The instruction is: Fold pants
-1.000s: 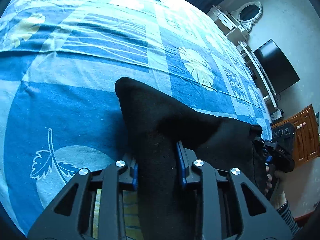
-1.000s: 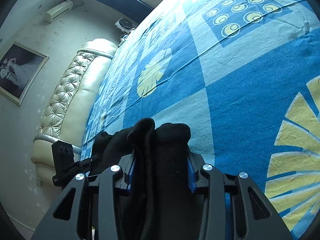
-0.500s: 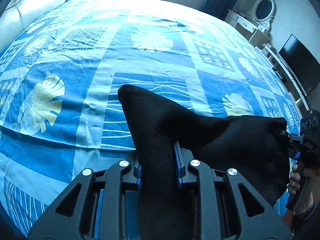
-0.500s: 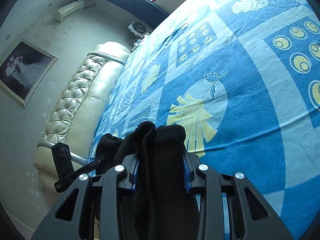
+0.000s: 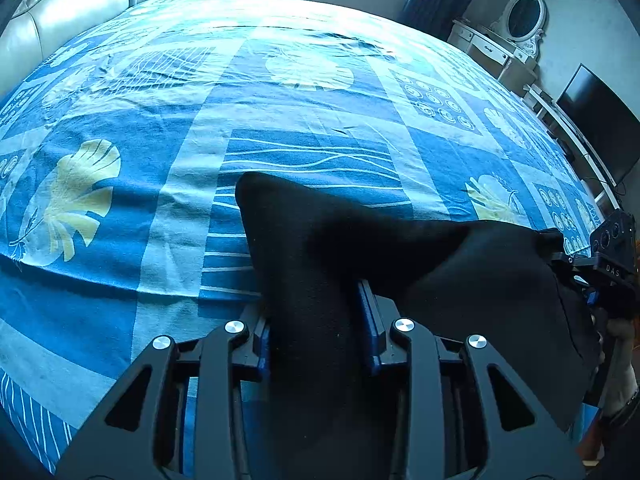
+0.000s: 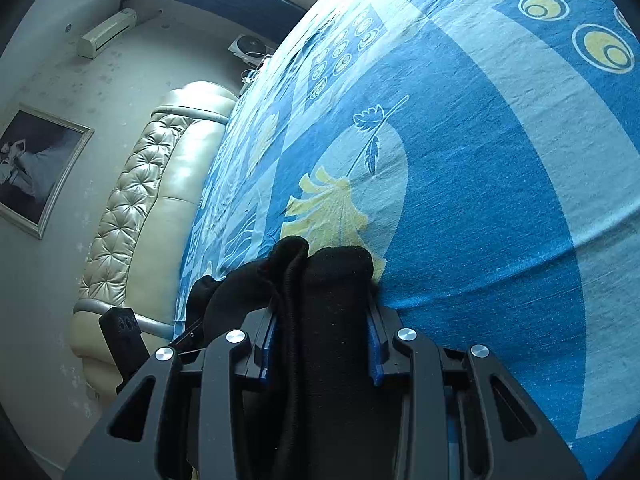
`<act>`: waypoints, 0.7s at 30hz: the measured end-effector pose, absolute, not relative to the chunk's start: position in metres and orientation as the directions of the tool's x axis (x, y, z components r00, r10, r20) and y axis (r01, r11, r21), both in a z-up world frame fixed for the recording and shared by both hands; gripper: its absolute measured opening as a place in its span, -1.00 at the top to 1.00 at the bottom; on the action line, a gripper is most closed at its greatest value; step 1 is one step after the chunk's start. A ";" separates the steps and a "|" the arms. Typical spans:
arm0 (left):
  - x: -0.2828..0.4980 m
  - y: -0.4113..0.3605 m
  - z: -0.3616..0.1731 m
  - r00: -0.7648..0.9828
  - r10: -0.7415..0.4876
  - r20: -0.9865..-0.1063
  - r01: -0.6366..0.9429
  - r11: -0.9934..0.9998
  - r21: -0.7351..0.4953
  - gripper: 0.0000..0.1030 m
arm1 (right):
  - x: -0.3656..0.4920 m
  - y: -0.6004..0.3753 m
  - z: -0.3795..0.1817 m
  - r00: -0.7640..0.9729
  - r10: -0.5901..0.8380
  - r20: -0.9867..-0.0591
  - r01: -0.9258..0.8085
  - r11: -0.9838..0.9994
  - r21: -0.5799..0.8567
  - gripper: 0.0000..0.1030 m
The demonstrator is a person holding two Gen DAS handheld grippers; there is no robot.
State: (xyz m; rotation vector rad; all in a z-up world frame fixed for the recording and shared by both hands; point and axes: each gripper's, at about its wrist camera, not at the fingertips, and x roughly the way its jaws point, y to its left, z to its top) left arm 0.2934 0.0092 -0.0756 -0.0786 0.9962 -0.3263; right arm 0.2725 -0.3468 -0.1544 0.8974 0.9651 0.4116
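Observation:
The black pants (image 5: pixel 360 256) hang stretched between my two grippers above the blue patterned bed sheet (image 5: pixel 120 184). My left gripper (image 5: pixel 314 316) is shut on one bunched corner of the cloth. The other gripper shows at the right edge of the left wrist view (image 5: pixel 608 268), holding the far corner. In the right wrist view my right gripper (image 6: pixel 322 340) is shut on a thick fold of the pants (image 6: pixel 332 304). The left gripper's body shows there at lower left (image 6: pixel 124 340). The cloth hides both pairs of fingertips.
A cream tufted headboard (image 6: pixel 132 216) runs along the bed's side. A dresser with an oval mirror (image 5: pixel 520 16) and a dark TV (image 5: pixel 596 120) stand past the bed's far right. A framed picture (image 6: pixel 36 168) hangs on the wall.
Both grippers have lifted and tilted back with the pants. More of the bed and room shows in the left view, and the cloth is spread wider between the grippers.

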 end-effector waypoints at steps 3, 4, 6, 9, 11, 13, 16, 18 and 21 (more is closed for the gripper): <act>0.293 0.009 -0.076 0.504 -0.303 -0.809 0.233 0.950 -0.210 0.32 | 0.272 -0.350 -0.157 0.536 0.662 -0.524 0.072 0.582 0.810 0.34; 0.293 0.009 -0.077 0.505 -0.304 -0.808 0.232 0.949 -0.212 0.32 | 0.272 -0.350 -0.158 0.537 0.663 -0.522 0.071 0.581 0.811 0.34; 0.293 0.010 -0.078 0.507 -0.306 -0.806 0.230 0.949 -0.216 0.29 | 0.272 -0.349 -0.157 0.538 0.664 -0.520 0.069 0.580 0.812 0.34; 0.292 0.011 -0.078 0.510 -0.306 -0.804 0.229 0.949 -0.216 0.27 | 0.270 -0.351 -0.159 0.541 0.665 -0.515 0.065 0.577 0.814 0.34; 0.293 0.011 -0.078 0.509 -0.307 -0.804 0.229 0.949 -0.217 0.26 | 0.270 -0.352 -0.159 0.543 0.665 -0.513 0.064 0.576 0.815 0.34; 0.293 0.011 -0.078 0.508 -0.307 -0.804 0.229 0.949 -0.218 0.26 | 0.270 -0.352 -0.159 0.543 0.665 -0.513 0.064 0.576 0.815 0.34; 0.293 0.012 -0.079 0.505 -0.310 -0.805 0.226 0.948 -0.224 0.24 | 0.270 -0.352 -0.159 0.541 0.665 -0.514 0.067 0.576 0.815 0.34; 0.293 0.013 -0.079 0.501 -0.311 -0.808 0.220 0.948 -0.228 0.18 | 0.270 -0.352 -0.159 0.541 0.667 -0.513 0.068 0.573 0.817 0.33; 0.294 0.015 -0.078 0.498 -0.307 -0.811 0.206 0.950 -0.233 -0.04 | 0.269 -0.357 -0.160 0.539 0.680 -0.498 0.073 0.551 0.831 0.28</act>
